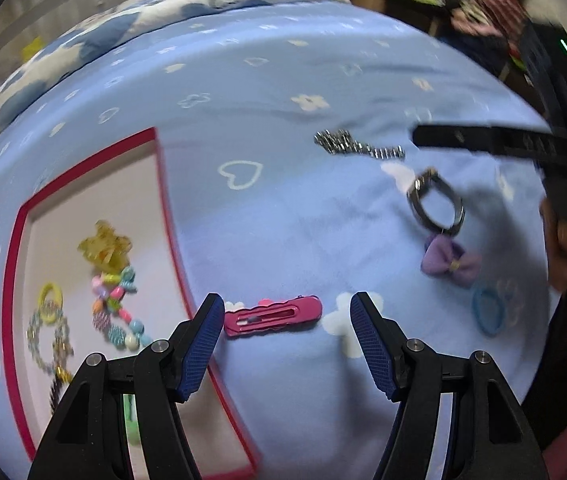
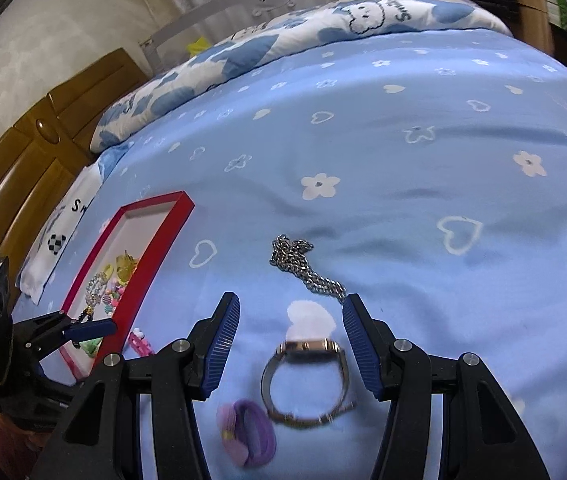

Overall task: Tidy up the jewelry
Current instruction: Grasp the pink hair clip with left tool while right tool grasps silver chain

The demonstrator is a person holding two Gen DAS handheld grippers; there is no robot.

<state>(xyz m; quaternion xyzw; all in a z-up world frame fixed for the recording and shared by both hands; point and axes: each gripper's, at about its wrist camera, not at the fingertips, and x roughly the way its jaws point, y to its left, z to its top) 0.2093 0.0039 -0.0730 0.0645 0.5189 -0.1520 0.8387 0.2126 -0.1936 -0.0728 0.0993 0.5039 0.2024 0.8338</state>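
The sorting looks roughly half done, judging by how things lie. A red-rimmed tray sits on the blue bed sheet and already holds several pieces: a yellow translucent claw clip, a string of pastel beads, a small yellow ring and a pale beaded bracelet. Still loose on the sheet, all to the right of the tray, are a pink hair clip just beside the tray's near corner, a silver chain heaped and trailing farther off, a metal watch with its band standing in an open loop, a purple bow touching the watch's band, and a blue hair tie beyond the bow, farthest from the tray. The left gripper hangs over the pink hair clip with its jaws spread wide and nothing between them; the clip, a flat glossy snap clip with a scalloped upper edge, lies just past the tips. The right gripper is likewise parted and empty, straddling the watch from above without its pads pressing on it; the watch shows a gold-toned case and a silver bracelet band. So five loose pieces remain, and each gripper seems poised for a pick.
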